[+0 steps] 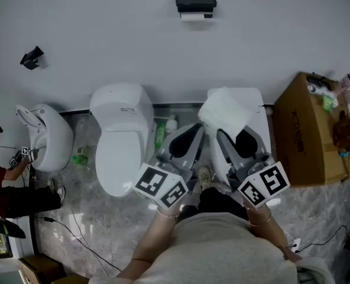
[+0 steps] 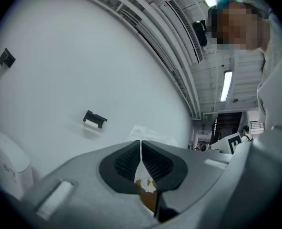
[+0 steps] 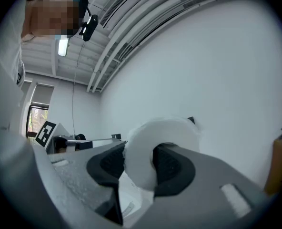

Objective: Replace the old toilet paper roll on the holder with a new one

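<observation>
A black paper holder (image 1: pixel 195 5) hangs high on the white wall with a thin white roll (image 1: pixel 192 16) in it. It also shows far off in the left gripper view (image 2: pixel 94 119). My right gripper (image 1: pixel 233 142) is shut on a new white toilet paper roll (image 1: pixel 225 113). It grips the roll's wall (image 3: pixel 141 151), with one pad inside the hollow core. My left gripper (image 1: pixel 190 139) is beside it, jaws shut together (image 2: pixel 141 147) with nothing seen pressed between the pads. Both grippers point at the wall below the holder.
Two white toilets (image 1: pixel 122 136) (image 1: pixel 255 102) stand against the wall below me, with green bottles (image 1: pixel 160 134) between them. A cardboard box (image 1: pixel 311 132) is at the right. A white fixture (image 1: pixel 49 136) and a crouching person (image 1: pixel 6 179) are at the left. A black fitting (image 1: pixel 32 57) is on the wall.
</observation>
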The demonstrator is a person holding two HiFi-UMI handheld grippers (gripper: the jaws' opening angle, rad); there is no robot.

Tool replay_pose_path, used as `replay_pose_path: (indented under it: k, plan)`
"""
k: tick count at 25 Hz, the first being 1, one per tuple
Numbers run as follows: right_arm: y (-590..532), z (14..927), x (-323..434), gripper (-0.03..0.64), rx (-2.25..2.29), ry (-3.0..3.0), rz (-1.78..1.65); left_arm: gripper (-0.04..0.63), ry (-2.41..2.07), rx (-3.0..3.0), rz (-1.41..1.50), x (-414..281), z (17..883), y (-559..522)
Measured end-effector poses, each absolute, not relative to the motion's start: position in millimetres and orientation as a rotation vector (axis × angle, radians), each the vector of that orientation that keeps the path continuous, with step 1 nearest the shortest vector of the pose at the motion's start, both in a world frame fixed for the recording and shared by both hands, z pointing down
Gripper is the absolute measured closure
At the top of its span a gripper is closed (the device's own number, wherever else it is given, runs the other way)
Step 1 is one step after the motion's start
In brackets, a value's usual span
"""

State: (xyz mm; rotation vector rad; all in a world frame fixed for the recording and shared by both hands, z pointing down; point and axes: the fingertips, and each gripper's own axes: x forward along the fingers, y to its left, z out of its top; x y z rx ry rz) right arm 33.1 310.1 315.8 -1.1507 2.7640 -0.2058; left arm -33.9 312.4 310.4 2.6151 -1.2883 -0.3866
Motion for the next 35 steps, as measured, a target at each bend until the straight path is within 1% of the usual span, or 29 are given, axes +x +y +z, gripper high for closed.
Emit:
replay_pose_path:
  k: [4, 11, 23, 29, 35]
  plan:
    - [247, 298, 41, 0.462, -1.141, 2.738, -0.179, 0.579, -1.274, 2.629, -0.434, -31, 288, 253]
    - [161, 295, 52, 0.462, -1.124, 2.735, -0.187, 0.578, -1.272, 2.658, -0.406, -9, 282, 166]
    - [74, 311, 71, 0.462, -1.136, 2.744, -0.235, 0.578, -1.237, 2.619, -0.320, 18, 300, 79]
    - [38, 324, 69, 0.462, -1.186, 2.726, -0.273, 0.578, -1.183, 2.617, -0.270, 18, 317, 43]
    - [-10, 324, 59, 0.462, -1.256, 2.662, -0.273, 0.578, -1.118, 2.628, -0.267, 0, 322, -15]
